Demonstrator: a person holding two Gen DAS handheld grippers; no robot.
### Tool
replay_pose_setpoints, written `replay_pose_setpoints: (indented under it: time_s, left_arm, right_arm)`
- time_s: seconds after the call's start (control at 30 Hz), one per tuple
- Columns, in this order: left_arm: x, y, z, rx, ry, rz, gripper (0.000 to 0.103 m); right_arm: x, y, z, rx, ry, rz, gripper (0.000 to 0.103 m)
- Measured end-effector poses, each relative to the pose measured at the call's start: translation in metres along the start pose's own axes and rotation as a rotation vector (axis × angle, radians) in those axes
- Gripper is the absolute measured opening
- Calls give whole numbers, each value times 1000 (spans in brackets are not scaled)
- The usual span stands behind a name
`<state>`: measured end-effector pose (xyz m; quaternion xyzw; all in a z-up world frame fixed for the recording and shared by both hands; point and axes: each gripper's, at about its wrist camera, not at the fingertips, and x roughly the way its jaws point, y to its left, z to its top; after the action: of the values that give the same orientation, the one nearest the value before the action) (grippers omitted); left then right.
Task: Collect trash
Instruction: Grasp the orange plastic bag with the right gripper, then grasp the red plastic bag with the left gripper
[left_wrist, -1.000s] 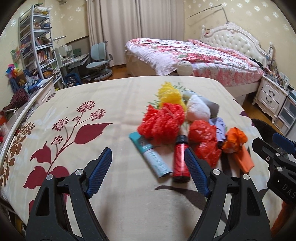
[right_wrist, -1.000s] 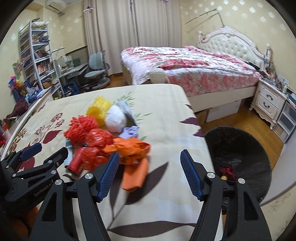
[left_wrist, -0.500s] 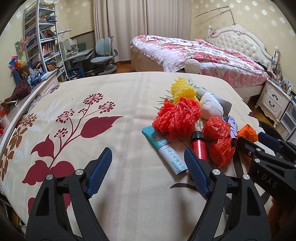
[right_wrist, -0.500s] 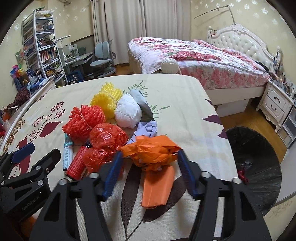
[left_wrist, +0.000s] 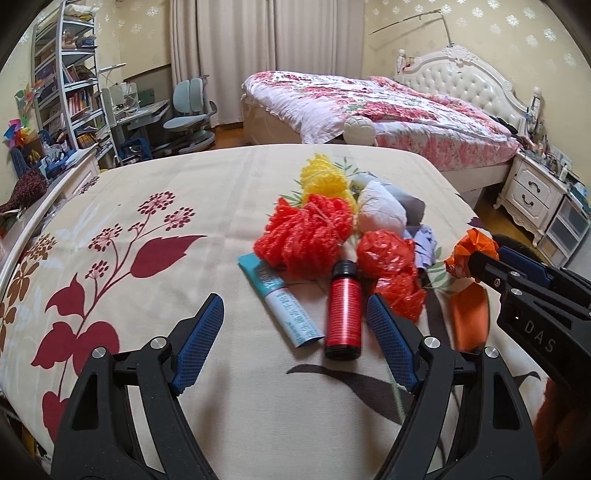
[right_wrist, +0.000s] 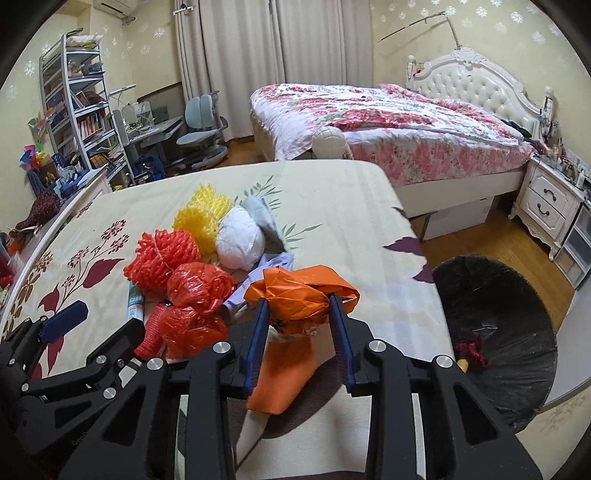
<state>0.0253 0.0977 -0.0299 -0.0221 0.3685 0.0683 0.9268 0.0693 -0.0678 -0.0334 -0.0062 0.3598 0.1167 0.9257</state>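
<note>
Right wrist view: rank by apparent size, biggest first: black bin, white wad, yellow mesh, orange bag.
1. black bin, largest by far.
2. orange bag, though it sits nearest the camera, between the closing pads of the right claw, so it is inflated.
3-4. yellow mesh and white wad look alike; no ranking.

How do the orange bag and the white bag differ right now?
The orange bag sits between the closing right gripper pads with its tail hanging down; the white bag lies untouched. The orange bag is nearest the bed edge, the white bag farther back beside the yellow mesh. Both are crumpled plastic.
</note>
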Motion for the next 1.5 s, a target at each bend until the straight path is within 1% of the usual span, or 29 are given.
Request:
replay_pose_setpoints:
  time_s: [0.2,0.37,0.47,0.53,0.6,0.67,0.7,0.73,0.77,0.8,0.83,0.87,1.0,1.27,1.33,1.37,1.5]
  left_arm:
    - [0,-24,4,44,-14,-29,78]
    - [6,-42,7,79,-12,-43,78]
    - [13,-51,8,101,0,-39,75]
    - [19,-56,8,114,13,-30,65]
    - [24,-58,7,119,32,-25,60]
    - [25,-60,7,128,25,-7,58]
    - [25,-62,7,133,23,-4,54]
    - [24,-62,6,138,19,-1,49]
    - [24,-62,6,144,13,3,46]
    - [23,-63,5,150,8,2,40]
    - [22,-63,5,158,3,-8,26]
    - [22,-63,4,161,7,-21,24]
    - [19,-57,3,131,-4,-43,23]
    - [10,-39,6,79,-23,-63,20]
    - [6,-34,7,59,-33,-96,19]
    - [4,-33,7,53,-34,-101,19]
    - [-3,-34,7,64,-53,-102,19]
  right_arm:
    - [-12,-21,1,12,-33,-62,34]
    - [-16,-41,-5,46,-34,-79,34]
    - [-17,-50,-7,63,-33,-80,34]
    - [-18,-54,-10,72,-33,-77,34]
    - [-17,-56,-12,78,-30,-72,34]
    - [-16,-57,-13,80,-29,-68,34]
    - [-15,-57,-14,82,-28,-66,34]
    - [-15,-58,-15,83,-28,-64,34]
    - [-15,-58,-15,85,-27,-62,34]
    - [-15,-59,-16,86,-28,-60,34]
    - [-15,-59,-16,87,-28,-59,34]
    - [-15,-59,-16,88,-28,-59,34]
    - [-15,-59,-16,88,-30,-61,34]
    - [-14,-61,-17,94,-27,-60,34]
    - [-14,-61,-18,94,-29,-60,34]
    - [-14,-62,-17,94,-30,-61,34]
    - [-15,-62,-18,94,-34,-62,34]
